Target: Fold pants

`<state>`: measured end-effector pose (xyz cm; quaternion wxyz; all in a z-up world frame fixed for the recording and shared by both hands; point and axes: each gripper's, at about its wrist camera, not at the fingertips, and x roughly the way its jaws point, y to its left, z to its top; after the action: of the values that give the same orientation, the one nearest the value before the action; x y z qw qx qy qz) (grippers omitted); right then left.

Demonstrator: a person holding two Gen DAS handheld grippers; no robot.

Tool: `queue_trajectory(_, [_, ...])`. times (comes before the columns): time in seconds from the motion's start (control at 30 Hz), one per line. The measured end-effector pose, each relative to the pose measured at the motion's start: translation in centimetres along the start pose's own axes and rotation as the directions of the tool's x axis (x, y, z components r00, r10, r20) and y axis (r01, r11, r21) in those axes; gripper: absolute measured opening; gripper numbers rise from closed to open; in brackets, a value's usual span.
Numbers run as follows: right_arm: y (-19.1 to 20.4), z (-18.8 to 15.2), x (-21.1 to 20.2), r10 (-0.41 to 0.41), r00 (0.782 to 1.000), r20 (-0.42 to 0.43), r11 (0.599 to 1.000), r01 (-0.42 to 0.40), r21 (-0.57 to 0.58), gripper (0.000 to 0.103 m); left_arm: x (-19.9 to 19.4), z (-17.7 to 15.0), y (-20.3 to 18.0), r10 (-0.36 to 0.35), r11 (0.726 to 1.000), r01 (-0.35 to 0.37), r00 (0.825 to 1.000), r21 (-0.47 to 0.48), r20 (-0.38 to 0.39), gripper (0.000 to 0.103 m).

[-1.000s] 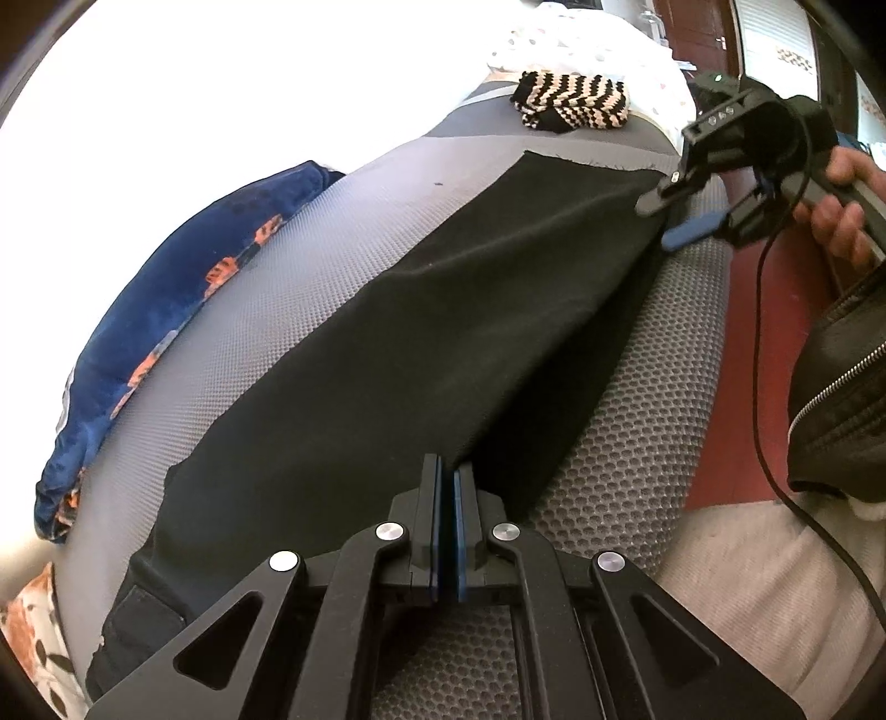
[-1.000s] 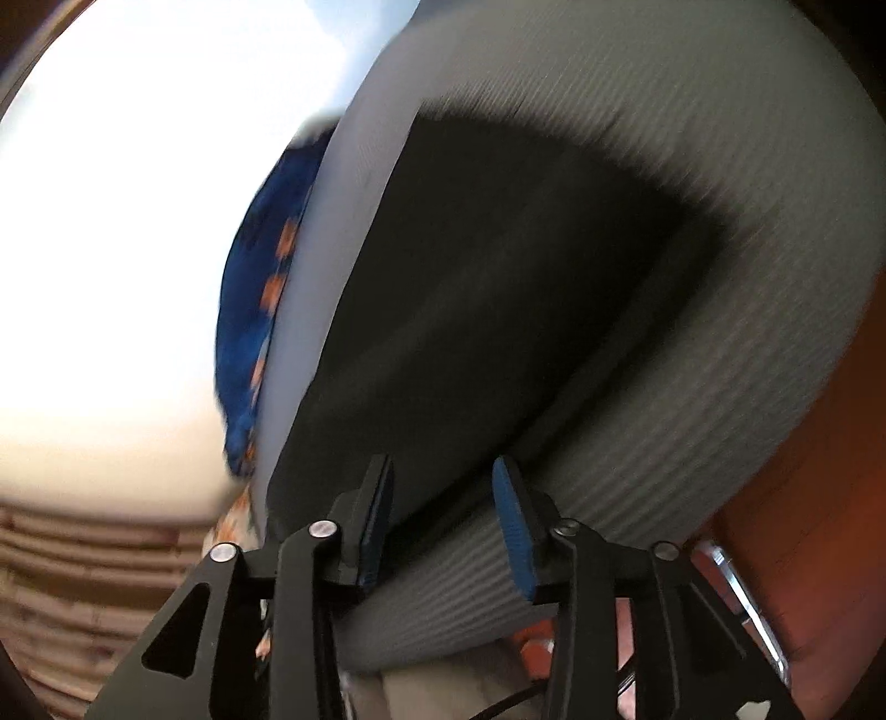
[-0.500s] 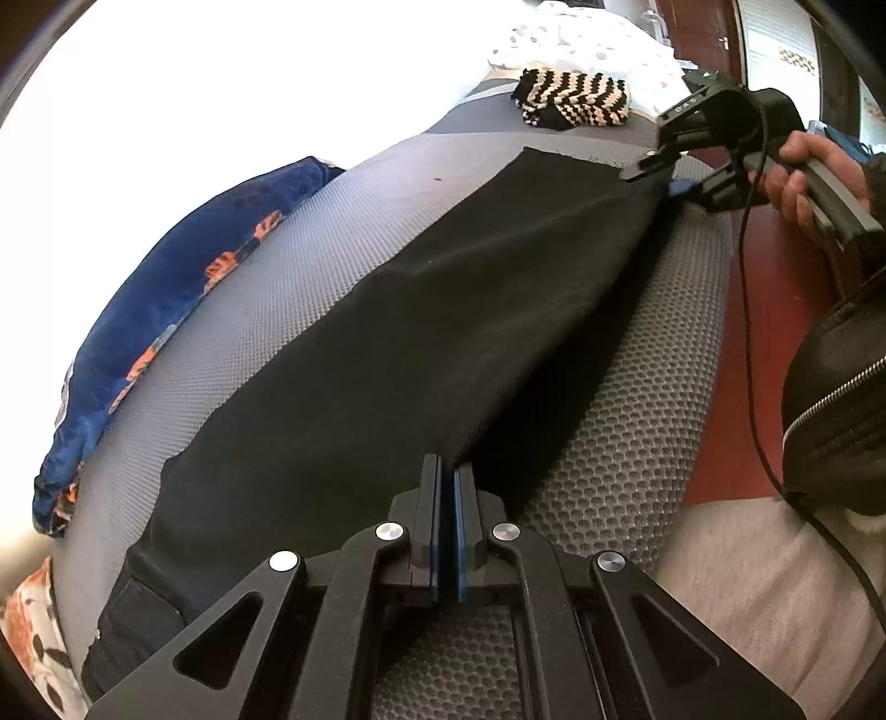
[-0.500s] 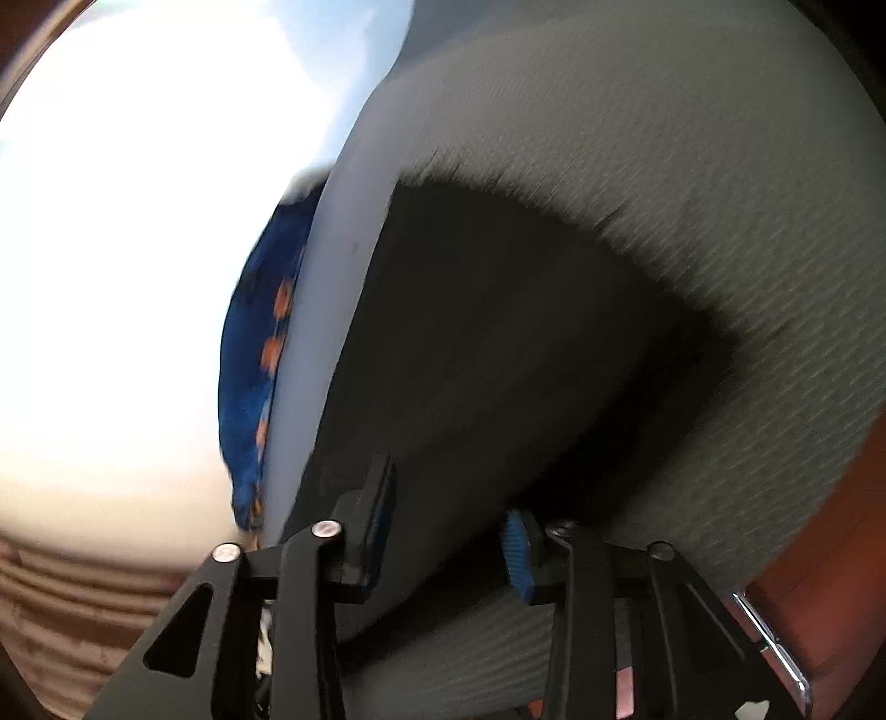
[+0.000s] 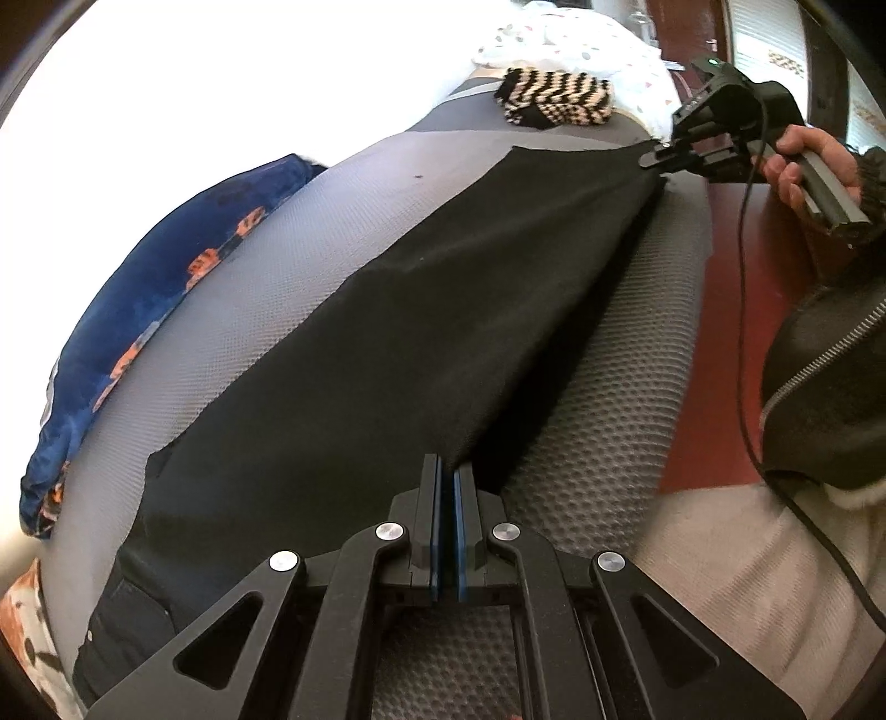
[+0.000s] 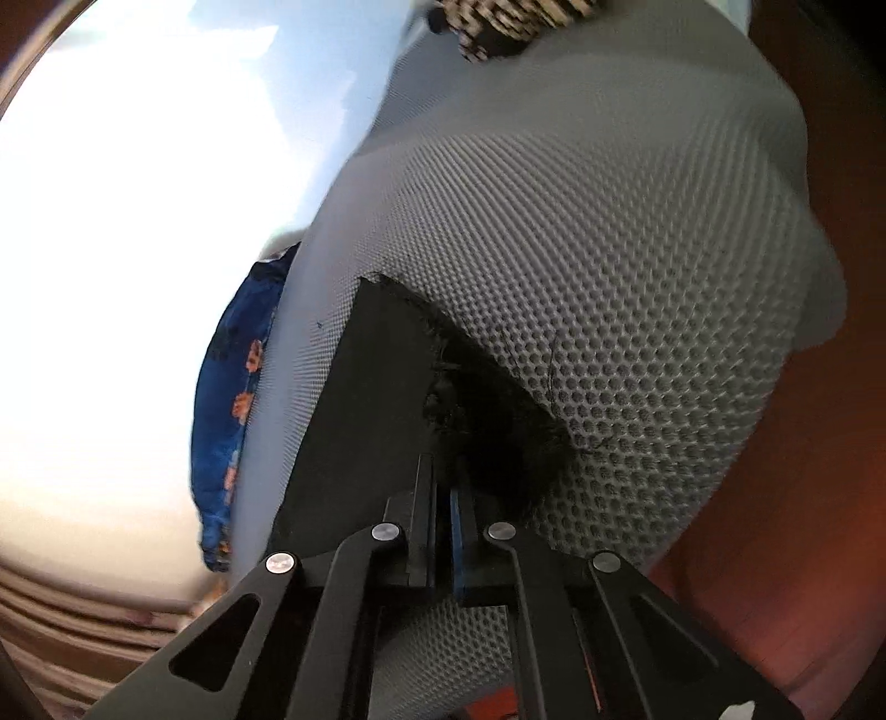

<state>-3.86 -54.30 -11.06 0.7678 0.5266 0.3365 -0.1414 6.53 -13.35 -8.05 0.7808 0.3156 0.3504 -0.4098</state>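
Black pants lie stretched lengthwise on a grey mesh mattress, folded leg on leg. My left gripper is shut on the pants' near edge at the waist end. My right gripper shows in the left wrist view at the far hem, shut on the hem corner. In the right wrist view the right gripper is shut on the frayed hem of the pants, with the mattress beyond.
A blue floral cloth lies along the mattress's left side. A black-and-cream striped knit and white bedding lie at the far end. Red-brown floor runs on the right, beside the person's jacket.
My right gripper moved in to the far hem corner and shut on it; it was open before. The left gripper stayed shut on the waist edge.
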Motion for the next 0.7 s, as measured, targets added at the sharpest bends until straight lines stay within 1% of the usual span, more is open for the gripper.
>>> queue_trajectory(0.1, [0.2,-0.3,-0.3,-0.037,0.999,0.006,0.998,0.037,-0.048,0.004,0.8,-0.6,-0.8,-0.002,1.000,0.003,1.000,0.019,-0.024,0.004])
queue_trajectory(0.2, [-0.2,-0.5,0.8,-0.083,0.997,-0.005,0.995,0.083,-0.049,0.004,2.1,-1.1,-1.5,0.009,1.000,-0.008,0.999,0.022,-0.046,0.004])
queue_trajectory(0.23, [-0.2,-0.6,1.3,-0.097,0.995,-0.005,0.994,0.096,-0.056,0.004,2.2,-1.2,-1.5,0.012,1.000,-0.011,0.999,0.015,-0.045,0.004])
queue_trajectory(0.3, [-0.2,-0.6,1.8,-0.097,0.995,0.000,0.994,0.096,-0.048,0.003,2.5,-1.4,-1.5,0.005,1.000,-0.005,0.999,-0.004,-0.048,0.005])
queue_trajectory(0.4, [0.1,-0.2,1.9,-0.117,0.993,-0.004,0.992,0.117,-0.054,0.003,2.5,-1.4,-1.2,-0.005,0.999,0.003,0.999,-0.039,-0.049,0.010])
queue_trajectory(0.47, [0.2,0.1,1.7,-0.126,0.992,-0.008,0.991,0.125,-0.051,0.009,2.0,-1.3,-0.4,-0.033,0.994,0.029,0.999,-0.103,-0.037,0.020])
queue_trajectory(0.5, [0.4,0.3,1.3,-0.143,0.990,0.001,0.988,0.143,-0.057,0.014,1.6,-1.3,0.3,-0.057,0.989,0.053,0.998,-0.141,-0.025,0.027])
queue_trajectory(0.53, [0.7,0.6,0.7,-0.185,0.983,0.024,0.980,0.186,-0.075,0.017,0.9,-1.3,1.1,-0.080,0.979,0.079,0.997,-0.187,0.003,0.030])
queue_trajectory(0.6, [1.5,1.0,-0.3,-0.210,0.976,0.056,0.971,0.215,-0.109,0.020,-0.3,-1.5,2.7,-0.076,0.960,0.088,0.996,-0.265,0.055,0.050])
queue_trajectory(0.67, [2.7,1.4,-1.3,-0.232,0.968,0.095,0.960,0.243,-0.137,0.020,-1.4,-1.9,4.6,-0.049,0.935,0.082,0.994,-0.345,0.101,0.053])
queue_trajectory(0.7, [3.5,1.6,-1.6,-0.226,0.968,0.108,0.958,0.241,-0.158,0.020,-1.8,-2.3,5.7,-0.033,0.920,0.075,0.993,-0.385,0.113,0.053])
